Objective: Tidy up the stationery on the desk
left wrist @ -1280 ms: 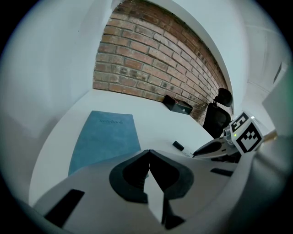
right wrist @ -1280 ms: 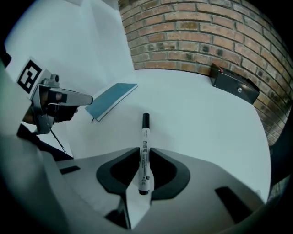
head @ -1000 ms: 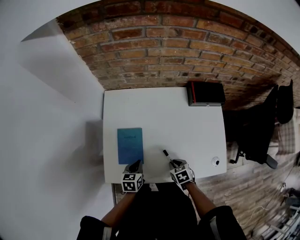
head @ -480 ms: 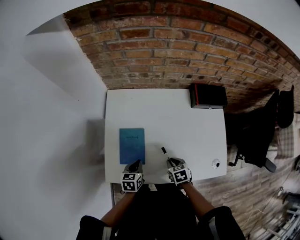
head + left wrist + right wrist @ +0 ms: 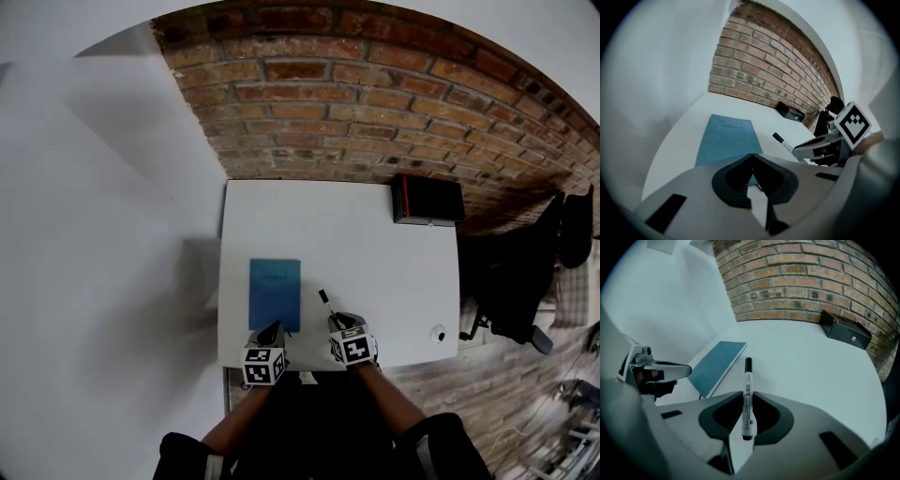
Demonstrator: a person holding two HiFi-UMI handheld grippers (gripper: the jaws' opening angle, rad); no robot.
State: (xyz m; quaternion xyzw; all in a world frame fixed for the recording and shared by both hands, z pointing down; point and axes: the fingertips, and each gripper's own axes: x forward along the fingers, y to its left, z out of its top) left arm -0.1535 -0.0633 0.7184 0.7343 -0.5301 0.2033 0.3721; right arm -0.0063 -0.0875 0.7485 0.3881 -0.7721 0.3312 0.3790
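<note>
The marker (image 5: pixel 748 376) is pinched near its back end between the jaws of the right gripper (image 5: pixel 748 401), at the desk's (image 5: pixel 375 234) near edge about midway along. Its long axis runs from near edge toward far edge. The black cap leads and leans slightly toward the blue notebook (image 5: pixel 275 293), which lies flat just beside it toward the left edge. The left gripper (image 5: pixel 752 158) has its jaws pressed together on nothing, at the notebook's near right corner. Ahead, the middle of the desk is bare. A black box (image 5: pixel 427 199) sits in the far right corner by the brick wall (image 5: pixel 356 103), a small round thing (image 5: pixel 438 334) sits near the near right corner, and a dark chair (image 5: pixel 520 281) stands beyond the right edge.
</note>
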